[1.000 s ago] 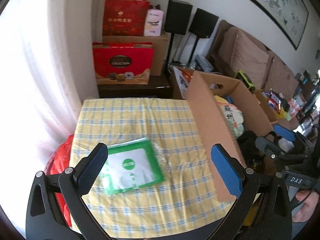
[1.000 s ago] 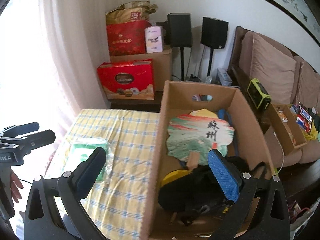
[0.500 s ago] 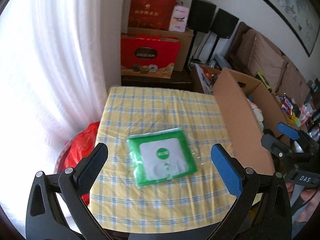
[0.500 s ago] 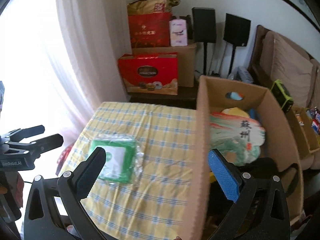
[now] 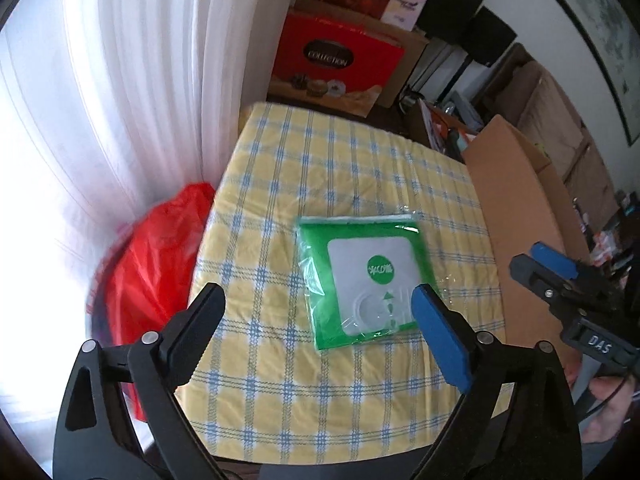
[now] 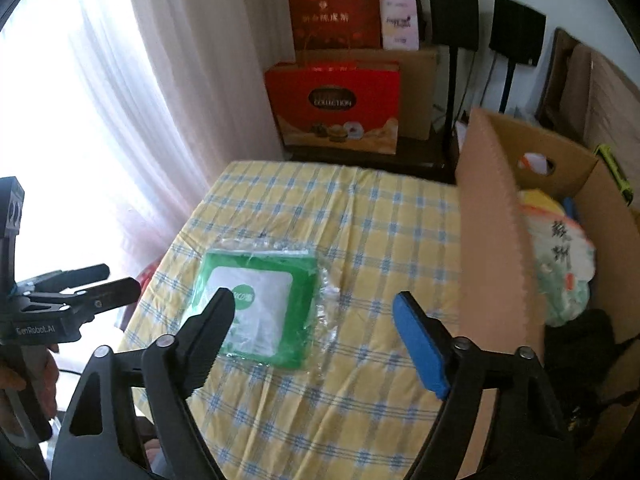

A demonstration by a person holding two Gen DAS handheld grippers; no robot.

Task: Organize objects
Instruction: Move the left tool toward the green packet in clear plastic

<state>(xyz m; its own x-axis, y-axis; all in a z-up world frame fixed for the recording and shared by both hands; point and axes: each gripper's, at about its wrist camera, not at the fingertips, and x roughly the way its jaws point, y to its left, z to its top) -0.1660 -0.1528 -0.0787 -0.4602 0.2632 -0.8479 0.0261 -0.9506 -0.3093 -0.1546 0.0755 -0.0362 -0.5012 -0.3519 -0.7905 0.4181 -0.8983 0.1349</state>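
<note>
A flat green packet (image 5: 366,276) in clear plastic wrap lies on the yellow checked tablecloth (image 5: 320,168). My left gripper (image 5: 318,300) hovers above its near edge. Its jaws are closing, wide apart, with nothing pressed between them. My right gripper (image 6: 314,302) hangs over the same packet (image 6: 264,296) from the right, its jaws also closing and gripping nothing. Each gripper shows in the other's view: the right gripper (image 5: 536,264) at the right edge, the left gripper (image 6: 104,280) at the left edge. An open cardboard box (image 6: 492,240) stands at the table's right side.
The box holds a painted fan (image 6: 560,256) and dark items. A red plastic bag (image 5: 152,272) sits by the white curtain (image 5: 120,100) left of the table. Red gift boxes (image 6: 336,108), speakers (image 6: 454,16) and a sofa (image 5: 560,120) stand behind.
Both grippers have come down and swung left from the box toward the green packet, which now looks larger and nearer. Both pairs of jaws have narrowed a little.
</note>
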